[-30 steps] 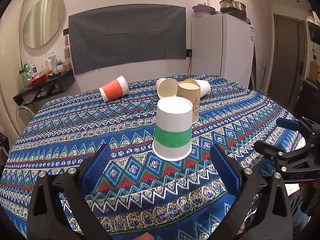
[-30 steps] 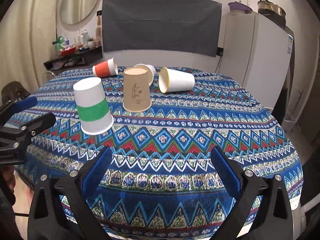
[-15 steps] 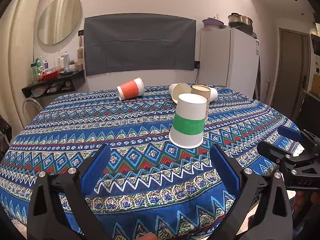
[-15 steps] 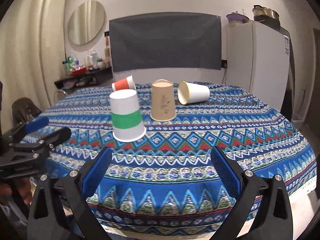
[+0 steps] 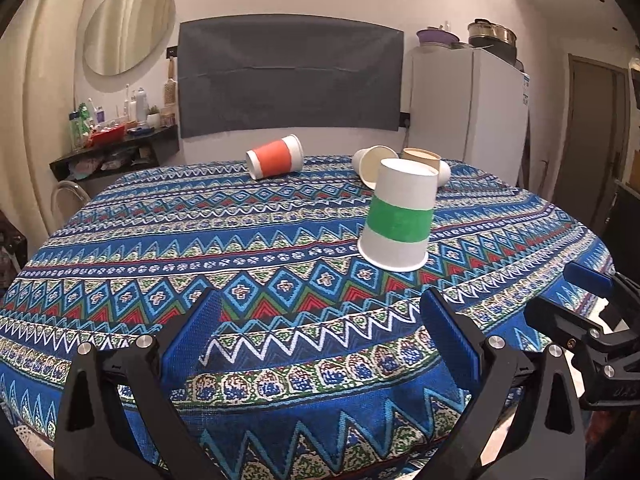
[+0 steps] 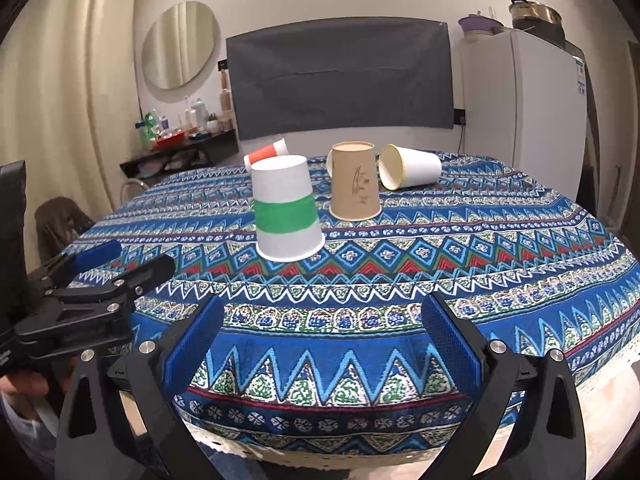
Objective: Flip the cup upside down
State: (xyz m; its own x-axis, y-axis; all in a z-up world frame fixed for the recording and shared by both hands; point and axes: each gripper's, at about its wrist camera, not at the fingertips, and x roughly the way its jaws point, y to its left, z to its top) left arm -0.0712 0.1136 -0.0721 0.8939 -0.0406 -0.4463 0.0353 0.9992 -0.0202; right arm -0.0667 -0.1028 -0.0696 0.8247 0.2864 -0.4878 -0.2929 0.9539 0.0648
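A white paper cup with a green band (image 5: 398, 220) stood upside down on the table, its wide rim flat on the blue patterned tablecloth (image 5: 240, 248) and its closed base facing up. It sat toward the near side of the table, a little to the right in the left wrist view and left of centre in the right wrist view.

Just behind it stood a plain brown paper cup (image 6: 355, 186), also upside down (a faint drawing marked its side). Beside the brown cup, a white cup (image 6: 410, 171) lay on its side with its mouth turned toward the camera. Another pale cup (image 5: 370, 164) lay tipped behind the brown one, mostly hidden. Farther back, an orange-banded cup (image 5: 275, 157) lay on its side, well apart from the rest.

The left gripper (image 5: 320, 344) hung over the near edge of the table, its blue-padded fingers spread wide with nothing between them. The right gripper (image 6: 320, 344) was held the same way, fingers wide apart and empty, off the table's near edge.

Behind the table were a dark cloth on the wall (image 5: 290, 76), an oval mirror (image 5: 129, 26), a cluttered shelf (image 5: 116, 144) and a white fridge (image 5: 468, 108).
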